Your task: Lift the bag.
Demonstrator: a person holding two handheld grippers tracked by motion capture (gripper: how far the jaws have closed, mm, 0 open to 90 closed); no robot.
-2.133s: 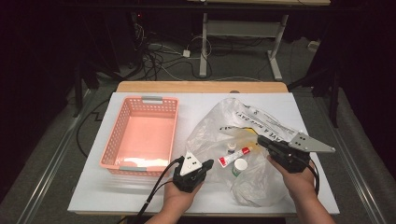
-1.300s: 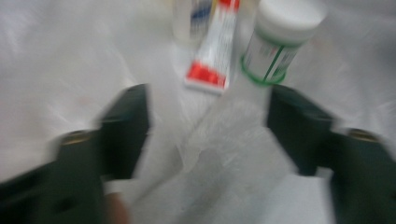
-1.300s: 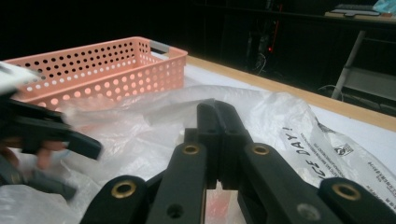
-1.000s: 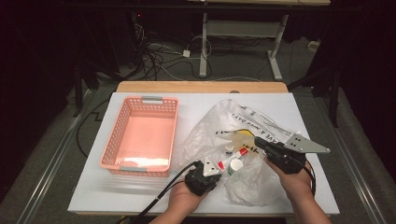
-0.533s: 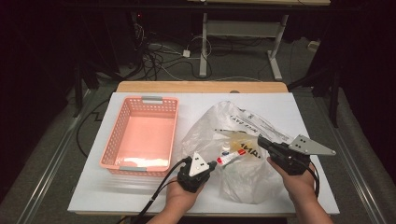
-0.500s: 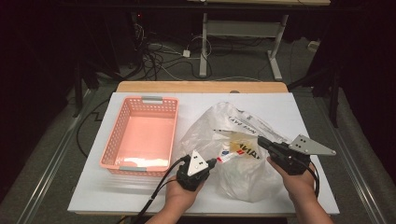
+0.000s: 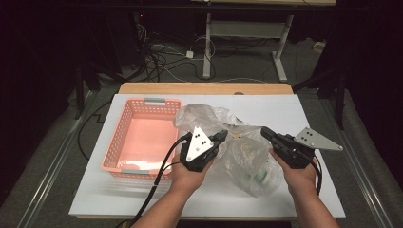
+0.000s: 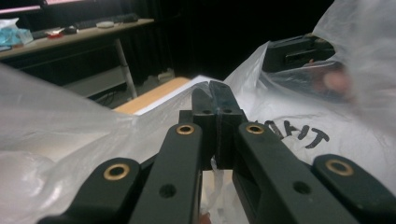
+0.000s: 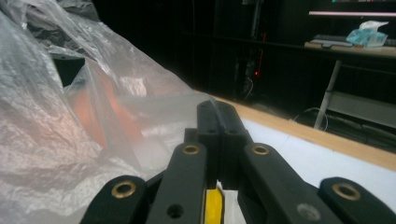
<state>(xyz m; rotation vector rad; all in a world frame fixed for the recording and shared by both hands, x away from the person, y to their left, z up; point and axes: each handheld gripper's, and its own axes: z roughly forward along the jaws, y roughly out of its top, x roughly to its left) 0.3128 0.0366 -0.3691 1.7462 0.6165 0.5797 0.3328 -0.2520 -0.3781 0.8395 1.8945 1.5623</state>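
Note:
A clear plastic bag (image 7: 247, 159) with black print hangs between my two grippers above the white table (image 7: 294, 109). My left gripper (image 7: 221, 137) is shut on the bag's left edge, and thin film (image 8: 327, 126) drapes around its closed jaws (image 8: 215, 93). My right gripper (image 7: 264, 132) is shut on the bag's right edge; film (image 9: 70, 140) spreads to the left of its closed jaws (image 9: 215, 109). A small white-capped item (image 7: 261, 178) lies low inside the bag. Something yellow (image 9: 214, 205) shows just beneath the right jaws.
A pink plastic basket (image 7: 142, 142) stands on the table left of the bag, with only a pale item at its near end. A wooden strip (image 7: 204, 88) runs along the table's far edge. Cables trail from the left gripper over the front edge.
My left gripper has risen with the bag's left edge. The bag has come up off the table and now hangs between the two grippers. The right gripper has hardly moved.

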